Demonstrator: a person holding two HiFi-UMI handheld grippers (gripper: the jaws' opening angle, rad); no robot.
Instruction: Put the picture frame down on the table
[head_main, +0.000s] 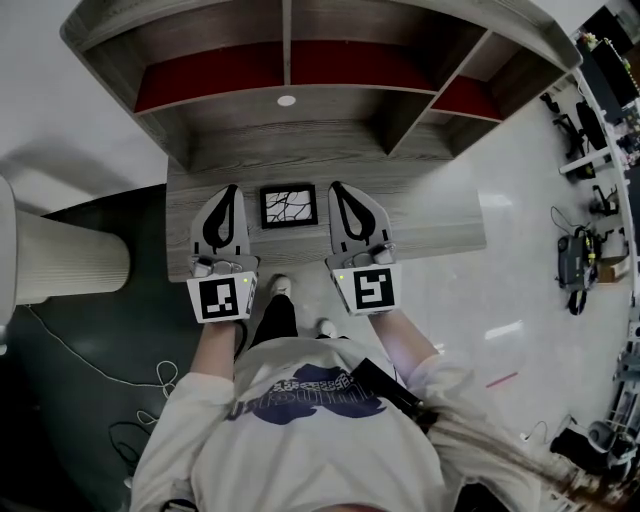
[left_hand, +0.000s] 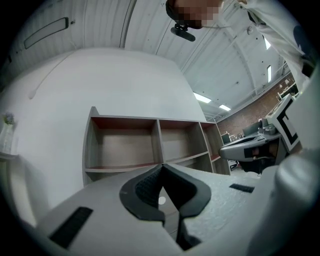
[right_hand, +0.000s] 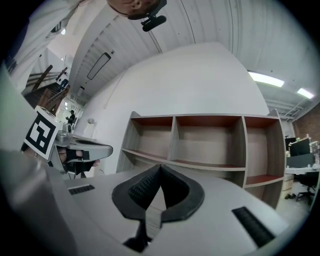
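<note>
A small black picture frame (head_main: 289, 205) with a white crackle-pattern picture lies flat on the wooden table (head_main: 440, 215), in the head view only. My left gripper (head_main: 232, 188) rests just left of it and my right gripper (head_main: 338, 186) just right of it, neither touching it. Both point at the shelf unit. In the left gripper view the jaws of the left gripper (left_hand: 162, 165) meet at the tip with nothing between them. The right gripper (right_hand: 160, 166) is shut and empty in the same way. The frame is hidden in both gripper views.
An open wooden shelf unit (head_main: 290, 80) with red-lined compartments stands at the table's far edge. A white ribbed cylinder (head_main: 60, 255) stands on the floor at the left. Cables and equipment (head_main: 585, 255) lie on the floor at the right.
</note>
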